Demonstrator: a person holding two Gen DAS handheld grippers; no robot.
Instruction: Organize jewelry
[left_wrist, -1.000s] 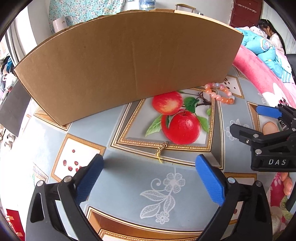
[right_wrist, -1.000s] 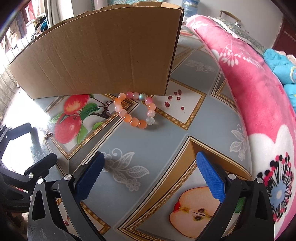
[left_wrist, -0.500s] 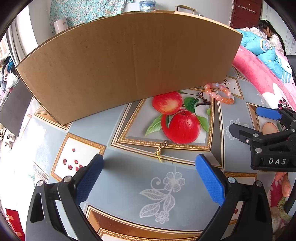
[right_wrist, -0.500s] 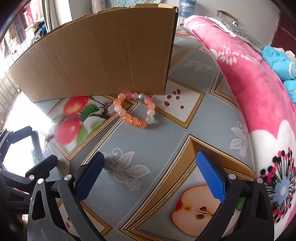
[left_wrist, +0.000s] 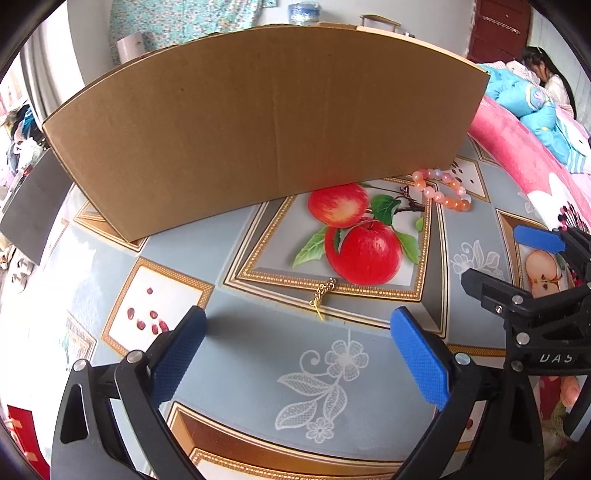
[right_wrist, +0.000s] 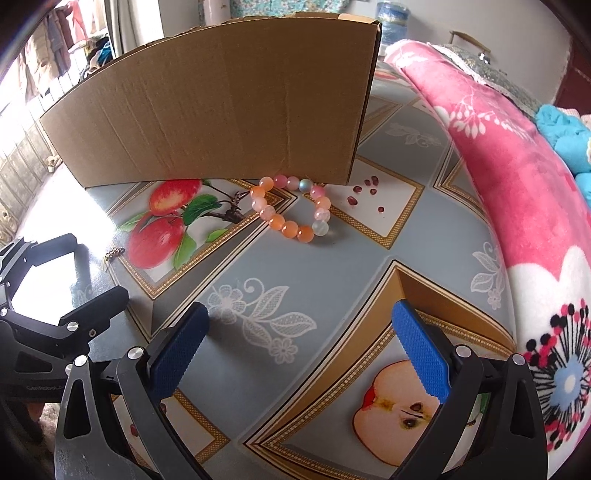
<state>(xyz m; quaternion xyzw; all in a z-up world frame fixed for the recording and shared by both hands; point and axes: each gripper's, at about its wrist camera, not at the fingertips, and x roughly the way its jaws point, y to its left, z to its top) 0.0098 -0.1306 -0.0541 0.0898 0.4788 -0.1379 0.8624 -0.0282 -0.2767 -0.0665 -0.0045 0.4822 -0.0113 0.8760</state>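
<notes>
Tablecloth (right_wrist: 332, 266): one bead bracelet (right_wrist: 291, 206), one gold chain (left_wrist: 323, 291), one cardboard box (left_wrist: 258, 129).

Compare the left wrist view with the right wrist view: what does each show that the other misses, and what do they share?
Only the left wrist view shows a seated person far right. Only the right wrist view shows the cardboard box's right edge and the table beyond it. Both show the bead bracelet, small gold chain, the box and the pink blanket. The left gripper and right gripper are open.
</notes>
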